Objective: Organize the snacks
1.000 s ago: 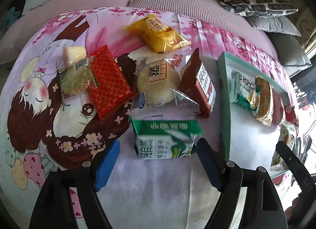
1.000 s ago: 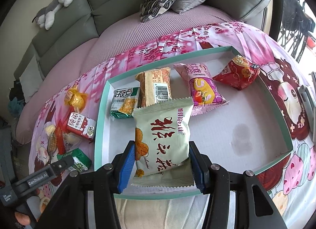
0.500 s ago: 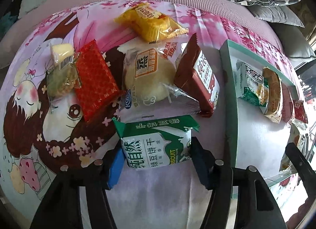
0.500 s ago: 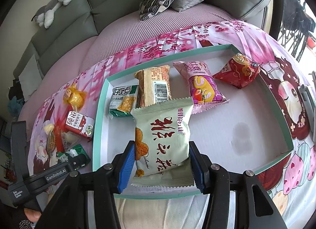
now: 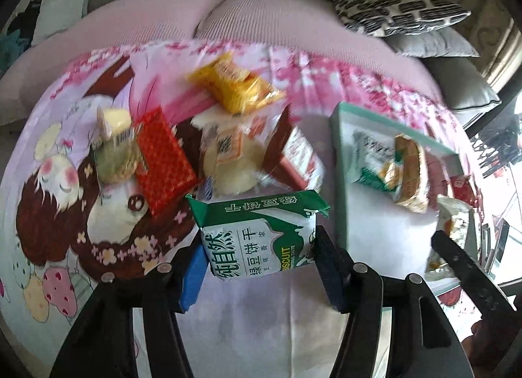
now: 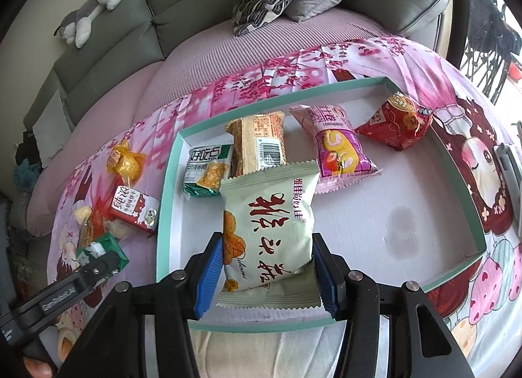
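1. Green foil is seen first in the left wrist view: the green biscuit pack [image 5: 261,234] is pinched between the blue pads of the left gripper [image 5: 261,267], held above the cloth and just short of the teal tray [image 5: 341,182]. The grip sits on the lower part of the pack only, so a slip or a twist out of the pads is judged possible, more so as this view is blurred. The tray's near wall lies between pack and tray floor; a low carry could catch on it.

2. In the same view, loose snacks are left on the printed pink cloth [image 5: 65,215]: a yellow packet [image 5: 235,86], a red packet [image 5: 163,159], a clear-wrapped bun [image 5: 231,162]. The cloth is spread over a pink cushion, with a grey sofa and a patterned pillow [image 5: 398,6] behind.

3. In the right wrist view, the pale green snack bag [image 6: 267,224] is clamped in the right gripper [image 6: 266,273] over the tray's near edge. It is puffy and slick, so squeezing out is a risk; set down here, it could overlap the striped packet [image 6: 257,143] and the pink packet [image 6: 336,146]. A plush toy [image 6: 91,3] is seen on the sofa back.
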`<move>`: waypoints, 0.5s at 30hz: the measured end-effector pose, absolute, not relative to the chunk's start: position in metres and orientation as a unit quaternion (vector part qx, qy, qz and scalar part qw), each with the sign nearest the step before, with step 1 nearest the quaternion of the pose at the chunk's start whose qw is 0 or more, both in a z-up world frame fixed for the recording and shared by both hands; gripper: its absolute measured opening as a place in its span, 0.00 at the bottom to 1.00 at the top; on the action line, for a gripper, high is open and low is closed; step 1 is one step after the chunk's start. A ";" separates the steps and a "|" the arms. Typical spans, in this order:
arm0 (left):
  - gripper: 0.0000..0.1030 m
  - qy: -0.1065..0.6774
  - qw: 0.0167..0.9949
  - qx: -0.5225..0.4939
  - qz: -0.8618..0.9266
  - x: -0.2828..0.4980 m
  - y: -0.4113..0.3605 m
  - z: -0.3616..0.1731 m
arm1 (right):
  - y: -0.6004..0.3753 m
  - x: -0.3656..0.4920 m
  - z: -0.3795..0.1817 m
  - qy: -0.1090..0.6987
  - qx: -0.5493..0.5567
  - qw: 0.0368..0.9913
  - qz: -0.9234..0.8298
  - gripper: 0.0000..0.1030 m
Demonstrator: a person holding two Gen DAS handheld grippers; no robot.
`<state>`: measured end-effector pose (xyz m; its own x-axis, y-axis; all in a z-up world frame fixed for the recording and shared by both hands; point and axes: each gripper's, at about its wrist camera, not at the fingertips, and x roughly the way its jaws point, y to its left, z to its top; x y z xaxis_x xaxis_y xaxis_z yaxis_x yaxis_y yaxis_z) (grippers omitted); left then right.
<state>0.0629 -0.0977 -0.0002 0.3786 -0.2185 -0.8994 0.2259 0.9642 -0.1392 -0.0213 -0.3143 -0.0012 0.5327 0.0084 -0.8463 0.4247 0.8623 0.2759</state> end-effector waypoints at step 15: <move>0.61 0.469 0.857 0.035 -0.211 0.088 -0.165 0.023 | -0.345 -0.001 0.011 0.418 0.216 0.868 -0.159 0.53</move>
<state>0.0884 -0.1654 0.0230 0.4710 -0.3285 -0.8187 0.3939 0.9087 -0.1379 -0.0011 -0.3450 0.0111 0.6000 -0.0956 -0.7942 0.4561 0.8566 0.2414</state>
